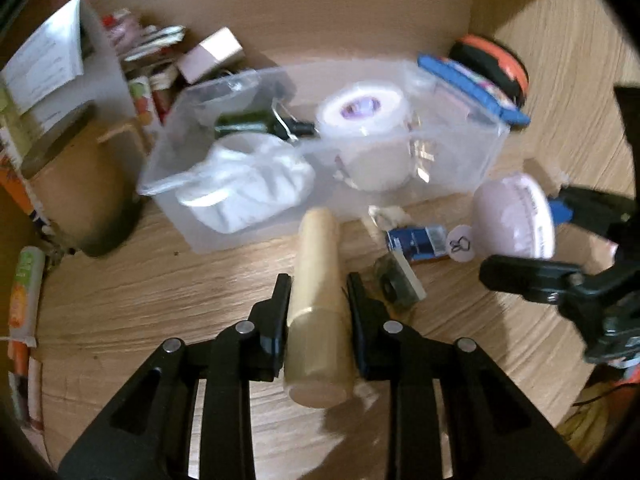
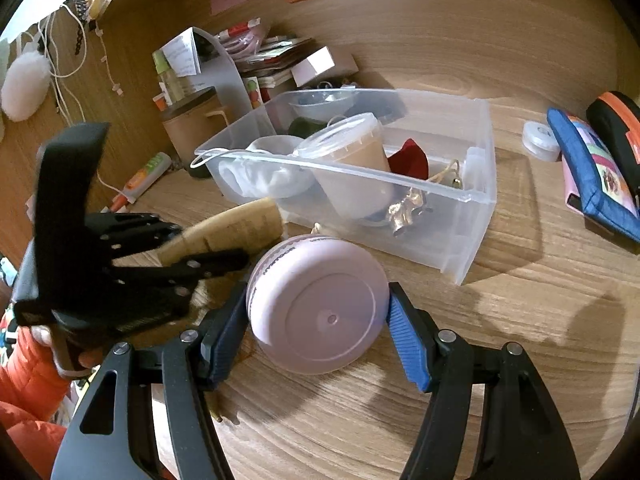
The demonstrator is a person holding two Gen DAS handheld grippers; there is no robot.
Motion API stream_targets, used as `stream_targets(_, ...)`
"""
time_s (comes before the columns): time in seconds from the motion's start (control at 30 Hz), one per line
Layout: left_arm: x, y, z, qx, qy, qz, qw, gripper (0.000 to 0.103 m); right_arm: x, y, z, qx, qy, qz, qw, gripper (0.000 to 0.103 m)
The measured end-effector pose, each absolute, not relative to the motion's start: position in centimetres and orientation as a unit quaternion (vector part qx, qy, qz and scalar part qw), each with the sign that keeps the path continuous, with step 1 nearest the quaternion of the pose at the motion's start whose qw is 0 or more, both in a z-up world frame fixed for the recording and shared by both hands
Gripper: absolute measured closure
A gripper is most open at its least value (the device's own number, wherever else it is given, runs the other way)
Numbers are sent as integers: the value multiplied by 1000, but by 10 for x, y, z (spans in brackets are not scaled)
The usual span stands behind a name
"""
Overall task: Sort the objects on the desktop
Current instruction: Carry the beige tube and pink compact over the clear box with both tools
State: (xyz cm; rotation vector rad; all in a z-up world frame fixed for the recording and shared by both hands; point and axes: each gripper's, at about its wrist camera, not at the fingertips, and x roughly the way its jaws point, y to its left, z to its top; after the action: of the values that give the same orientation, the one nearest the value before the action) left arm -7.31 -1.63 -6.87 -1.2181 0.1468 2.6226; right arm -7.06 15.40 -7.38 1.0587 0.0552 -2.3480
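My left gripper (image 1: 319, 280) is shut on a cream, gold-banded tube bottle (image 1: 320, 240), which points toward the clear plastic bin (image 1: 480, 148) just in front of it. The right wrist view shows that bottle (image 2: 240, 220) and the left gripper (image 2: 208, 244) at the left. My right gripper (image 2: 318, 296), with blue pads, is shut on a round pale-pink jar (image 2: 320, 312) held on its side above the desk, near the bin's (image 2: 472, 200) front wall. The bin holds a lidded tub (image 2: 352, 152), white cloth, a tape roll (image 1: 364, 112) and small items.
A blue pouch (image 2: 592, 172) and an orange-black case (image 2: 616, 128) lie at the right, with a small white round box (image 2: 540, 140) beside them. A blue packet (image 1: 420, 240) and a small dark part (image 1: 396, 284) lie before the bin. A brown canister (image 2: 192, 124) and stacked boxes stand behind it.
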Motion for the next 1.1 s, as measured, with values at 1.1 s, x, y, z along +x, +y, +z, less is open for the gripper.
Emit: stream_targets(1.1,-72,-71,31,-293,-75,944,133,77,-90,147,-15,349,26,-900,261,40)
